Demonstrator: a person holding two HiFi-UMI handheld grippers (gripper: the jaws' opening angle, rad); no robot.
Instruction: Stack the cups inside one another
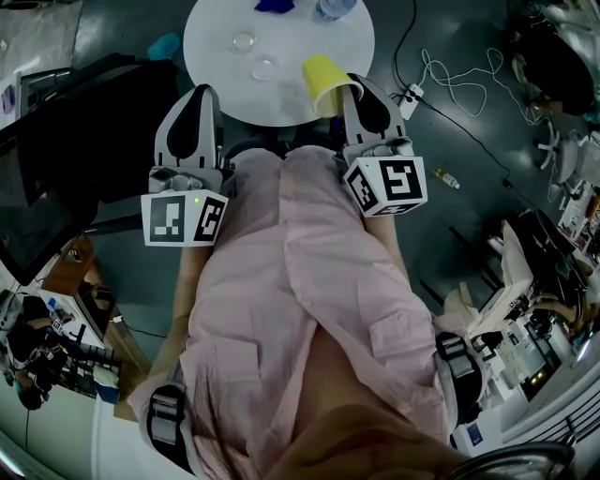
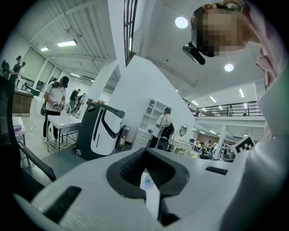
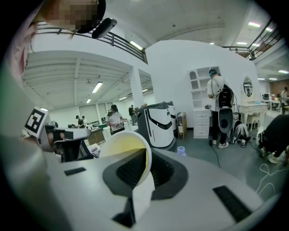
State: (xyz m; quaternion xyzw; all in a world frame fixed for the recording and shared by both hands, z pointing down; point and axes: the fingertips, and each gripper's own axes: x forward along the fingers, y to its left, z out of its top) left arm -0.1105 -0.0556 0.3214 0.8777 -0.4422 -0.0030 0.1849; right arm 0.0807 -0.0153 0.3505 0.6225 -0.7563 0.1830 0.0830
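Note:
A yellow cup [image 1: 323, 80] hangs tilted over the near edge of the round white table [image 1: 216, 89], its mouth turned toward me. My right gripper [image 1: 359, 92] is shut on its wall; in the right gripper view the cup's rim [image 3: 123, 145] is pinched between the black pads of that gripper [image 3: 145, 157]. Two clear cups [image 1: 244, 40] [image 1: 263, 67] stand on the table beyond. My left gripper [image 1: 199, 92] hovers at the table's near left edge. Its jaws [image 2: 145, 154] meet at the tips with nothing held.
A bottle [image 1: 333, 7] and a blue object [image 1: 275, 5] sit at the table's far edge. Cables and a power strip [image 1: 410, 94] lie on the floor at right. A black screen [image 1: 47, 178] stands at left. A white-and-black machine [image 3: 160, 122] and several people stand beyond.

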